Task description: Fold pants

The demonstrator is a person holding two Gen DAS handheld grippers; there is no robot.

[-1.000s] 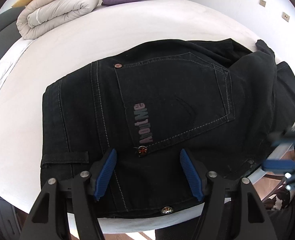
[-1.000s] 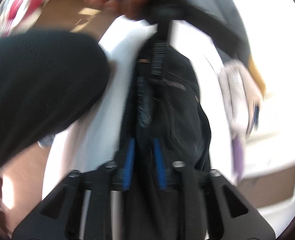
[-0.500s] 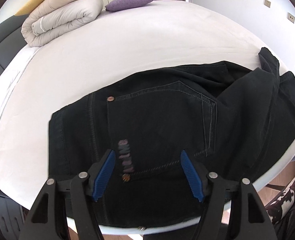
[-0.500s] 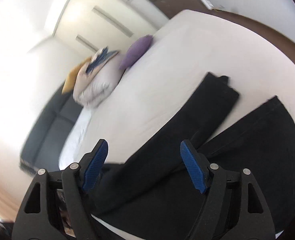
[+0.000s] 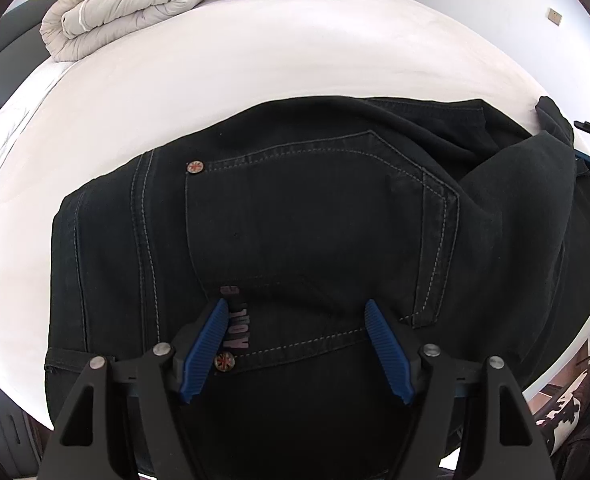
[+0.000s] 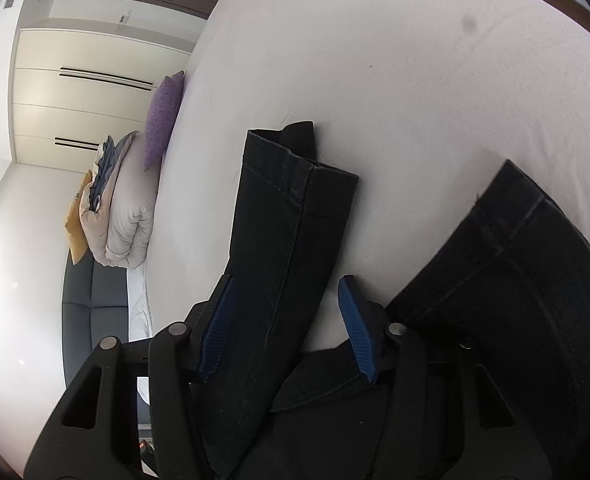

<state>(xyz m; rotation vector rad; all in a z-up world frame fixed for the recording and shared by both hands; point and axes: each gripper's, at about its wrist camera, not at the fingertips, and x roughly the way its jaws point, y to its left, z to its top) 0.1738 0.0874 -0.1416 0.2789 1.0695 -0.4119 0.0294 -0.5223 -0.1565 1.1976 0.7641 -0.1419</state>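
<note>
Left tongs spread wide above the back pocket of black pants lying on a white bed; right tongs released, straddling one pant leg.

Left gripper, right gripper agape

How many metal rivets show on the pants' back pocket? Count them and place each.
2. One rivet at the pocket's far left corner, one by the left gripper. Others may be hidden.
</note>
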